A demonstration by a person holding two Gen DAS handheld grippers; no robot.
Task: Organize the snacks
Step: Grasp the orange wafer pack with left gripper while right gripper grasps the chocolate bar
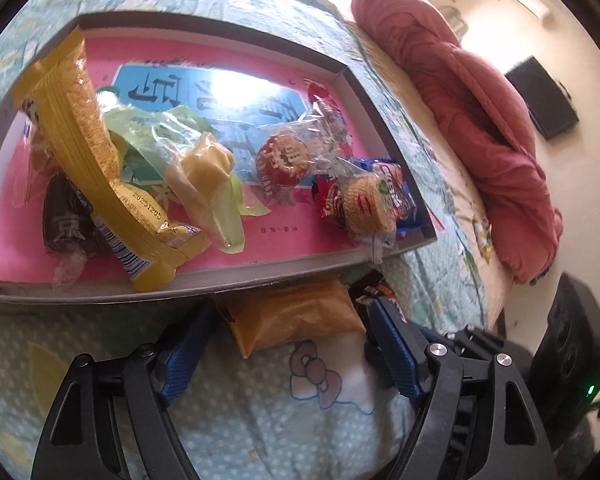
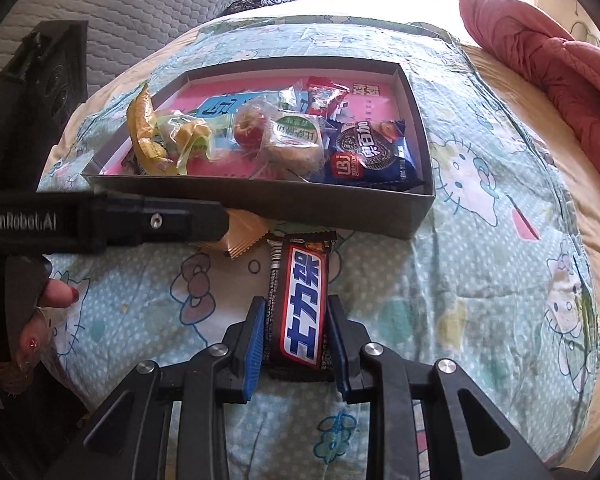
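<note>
Nearest, the right gripper [image 2: 296, 334] is clamped across the sides of a chocolate bar [image 2: 300, 300], its blue pads pressing the glossy wrapper near the bar's lower half. The bar looks light and fairly stiff, though the film is slick, so a hold across the middle of its width seems safest against sliding. Beside it, the left gripper [image 1: 288, 340] stands with its jaws spread wide around an orange snack packet [image 1: 292, 318] lying on the bedsheet [image 1: 260, 420], pads not pressing it. That packet looks puffy and soft, likely crushable, so a gentle pinch across its short sides would suit. Just beyond both sits the grey box [image 2: 260, 204], already holding a yellow wrapper [image 1: 96, 160], a blue cookie pack [image 2: 368, 156] and other wrapped sweets. Farther off lies a red blanket [image 1: 460, 120].
</note>
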